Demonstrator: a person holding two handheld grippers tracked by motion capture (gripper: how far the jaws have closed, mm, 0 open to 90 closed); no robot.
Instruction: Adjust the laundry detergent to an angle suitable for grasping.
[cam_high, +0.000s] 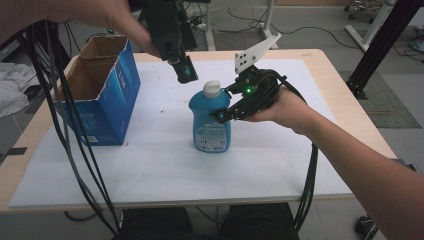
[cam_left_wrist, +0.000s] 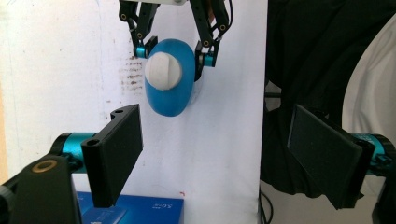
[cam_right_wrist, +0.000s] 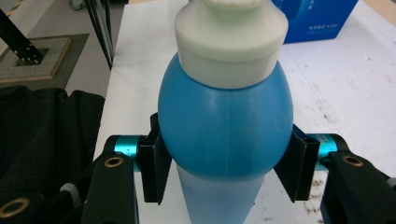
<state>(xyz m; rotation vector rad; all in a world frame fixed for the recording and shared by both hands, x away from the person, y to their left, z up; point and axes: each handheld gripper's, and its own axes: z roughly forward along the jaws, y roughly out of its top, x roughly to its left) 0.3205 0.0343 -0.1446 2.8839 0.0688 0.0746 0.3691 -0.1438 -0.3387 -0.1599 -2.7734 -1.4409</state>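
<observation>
Standing upright on the surface (cam_high: 150, 165), the blue bottle (cam_high: 210, 122) was clamped by the right gripper (cam_high: 222, 114); the left gripper (cam_high: 184, 71) was held above, jaws spread apart.

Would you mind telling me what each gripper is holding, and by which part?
The right gripper clamps the blue bottle across its upper body, below the white cap. The left gripper is open, holding nothing.
</observation>
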